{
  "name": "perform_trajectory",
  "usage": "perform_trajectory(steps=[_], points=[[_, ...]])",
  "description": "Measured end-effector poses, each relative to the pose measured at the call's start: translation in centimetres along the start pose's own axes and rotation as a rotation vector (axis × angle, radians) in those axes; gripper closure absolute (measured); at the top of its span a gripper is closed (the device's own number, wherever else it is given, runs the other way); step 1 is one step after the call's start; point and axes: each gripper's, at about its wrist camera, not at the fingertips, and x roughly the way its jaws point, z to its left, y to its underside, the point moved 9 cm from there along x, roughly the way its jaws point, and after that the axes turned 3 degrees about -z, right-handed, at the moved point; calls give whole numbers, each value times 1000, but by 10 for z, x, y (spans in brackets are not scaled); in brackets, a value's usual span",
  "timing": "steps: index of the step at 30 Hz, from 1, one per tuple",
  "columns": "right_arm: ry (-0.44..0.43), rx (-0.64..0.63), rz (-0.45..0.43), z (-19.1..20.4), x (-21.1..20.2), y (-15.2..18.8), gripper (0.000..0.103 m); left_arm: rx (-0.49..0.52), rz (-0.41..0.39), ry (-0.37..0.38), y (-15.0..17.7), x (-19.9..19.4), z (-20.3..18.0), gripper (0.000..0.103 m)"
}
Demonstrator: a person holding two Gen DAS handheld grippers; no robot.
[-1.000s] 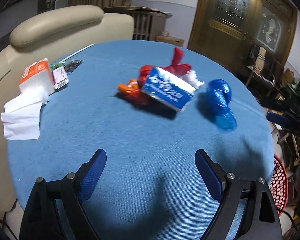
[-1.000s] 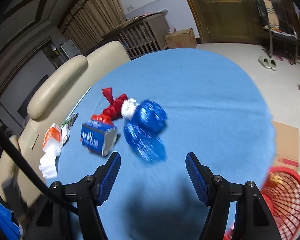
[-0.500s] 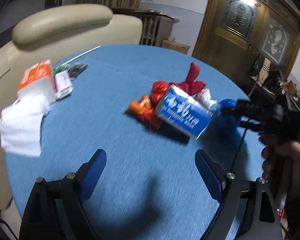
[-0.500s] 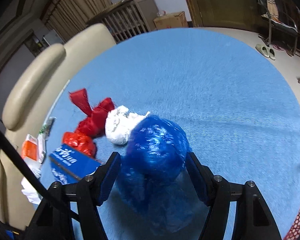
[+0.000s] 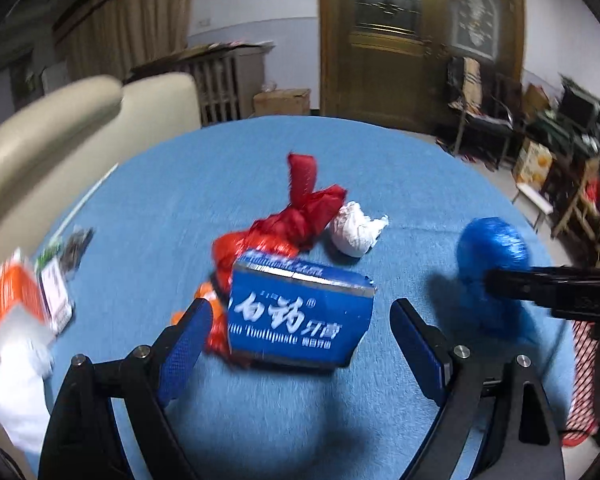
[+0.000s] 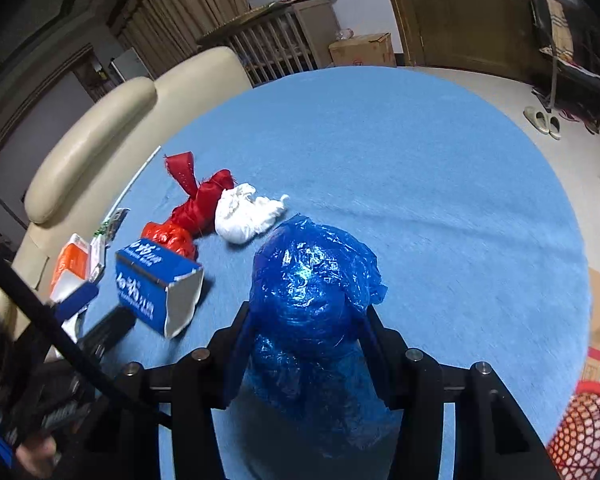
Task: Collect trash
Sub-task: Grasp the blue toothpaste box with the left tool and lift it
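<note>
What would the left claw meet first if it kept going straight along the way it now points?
Most likely the blue toothpaste box, lying on the table between its open fingers and just ahead. The red plastic bag lies behind it; depth is uncertain.

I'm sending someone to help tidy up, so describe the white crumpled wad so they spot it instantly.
On the round blue table, find the trash cluster near the beige sofa side. The white paper wad sits between the red mesh bag and the blue plastic bag, the only white, fist-like crumpled ball there.
</note>
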Motion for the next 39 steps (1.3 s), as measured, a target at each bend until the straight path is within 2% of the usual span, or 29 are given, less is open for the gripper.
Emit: perform_trajectory(steps=[10, 20, 22, 26, 33, 39], points=[[-46, 7, -28, -3, -21, 4, 49, 115, 47, -29, 7, 28, -3, 13], [-54, 1, -33, 0, -25, 7, 49, 90, 101, 14, 18, 45, -6, 15], [-52, 4, -34, -1, -27, 7, 49, 70, 102, 12, 21, 42, -3, 19], [-55, 2, -44, 2, -37, 8, 49, 17, 77, 29, 21, 27, 0, 20], [-66, -1, -74, 8, -60, 15, 49, -26, 11, 5, 17, -19, -7, 20], [-61, 7, -80, 3, -78, 35, 49, -96, 24, -33, 22, -42, -15, 20]])
